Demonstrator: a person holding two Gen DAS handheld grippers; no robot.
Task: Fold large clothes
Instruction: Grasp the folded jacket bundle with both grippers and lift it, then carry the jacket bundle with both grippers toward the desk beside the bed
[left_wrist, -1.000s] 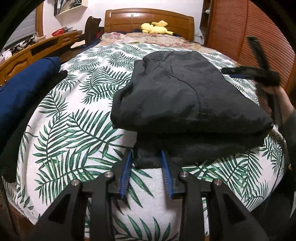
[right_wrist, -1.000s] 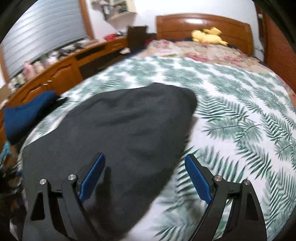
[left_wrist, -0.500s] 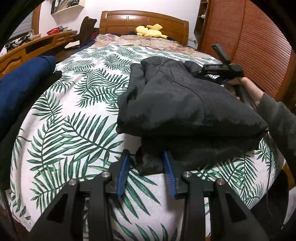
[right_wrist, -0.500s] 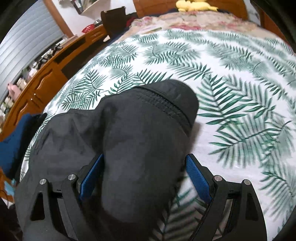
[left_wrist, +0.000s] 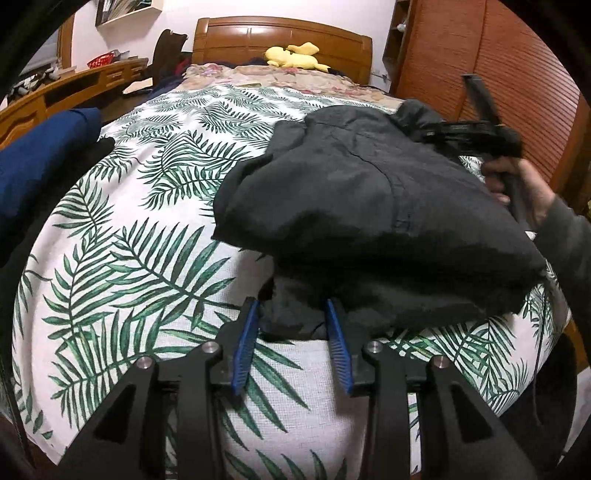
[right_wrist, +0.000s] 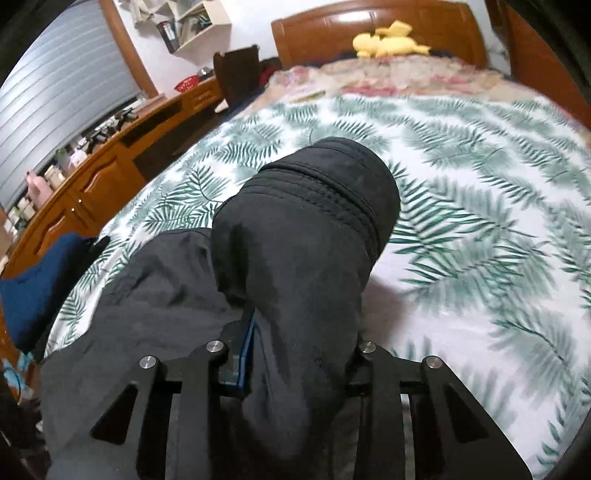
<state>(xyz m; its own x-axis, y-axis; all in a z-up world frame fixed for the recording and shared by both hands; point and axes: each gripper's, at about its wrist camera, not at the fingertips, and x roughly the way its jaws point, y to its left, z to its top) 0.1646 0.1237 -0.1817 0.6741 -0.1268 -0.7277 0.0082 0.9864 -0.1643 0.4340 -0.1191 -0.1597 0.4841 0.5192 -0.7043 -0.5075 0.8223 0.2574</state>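
Note:
A large black jacket (left_wrist: 369, 206) lies folded on the palm-leaf bedspread (left_wrist: 147, 258). My left gripper (left_wrist: 291, 325) is shut on a bunched near corner of the jacket at the bed's near edge. My right gripper (right_wrist: 299, 339) is shut on a thick fold of the jacket (right_wrist: 306, 236) at its far right end; the cloth covers its right pad, and only the left blue pad (right_wrist: 246, 347) shows. In the left wrist view the right gripper (left_wrist: 476, 136) is held by a hand at the jacket's far right edge.
A dark blue garment (left_wrist: 40, 162) lies at the bed's left edge. A wooden desk (right_wrist: 92, 177) runs along the left. The headboard (left_wrist: 280, 40) with a yellow plush toy (left_wrist: 295, 57) is at the far end. A slatted wooden wardrobe (left_wrist: 517, 74) stands on the right.
My right gripper has closed from wide open onto the jacket's far end and bunched it up. My left gripper has kept its hold on the near corner.

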